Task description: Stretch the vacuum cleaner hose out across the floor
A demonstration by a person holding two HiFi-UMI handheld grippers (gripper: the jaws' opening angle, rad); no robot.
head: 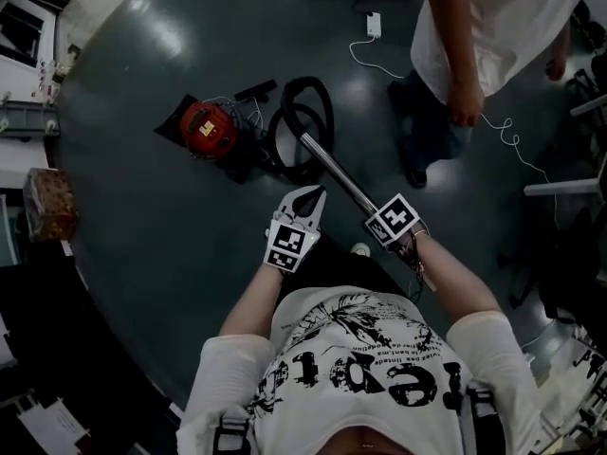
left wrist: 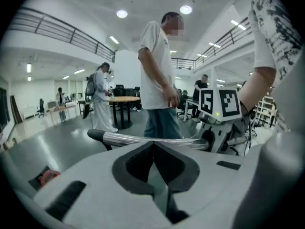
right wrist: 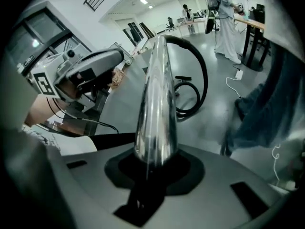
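A red vacuum cleaner (head: 209, 129) stands on the dark floor. Its black hose (head: 303, 126) lies coiled in a loop beside it. From the loop a chrome wand (head: 332, 171) rises toward me. My right gripper (head: 377, 218) is shut on the wand's near end; in the right gripper view the shiny tube (right wrist: 155, 94) runs out from between the jaws of the right gripper (right wrist: 155, 163) to the hose loop (right wrist: 193, 75). My left gripper (head: 305, 200) hovers just left of the wand, shut and empty. In the left gripper view the wand (left wrist: 143, 138) crosses just beyond the closed left gripper (left wrist: 153, 149).
A person (head: 465, 45) stands at the right, close beyond the hose. A white cable (head: 503, 126) and an adapter (head: 374, 25) lie on the floor near their feet. A black floor nozzle (head: 256, 90) lies behind the vacuum. A box (head: 49, 202) sits at the left edge.
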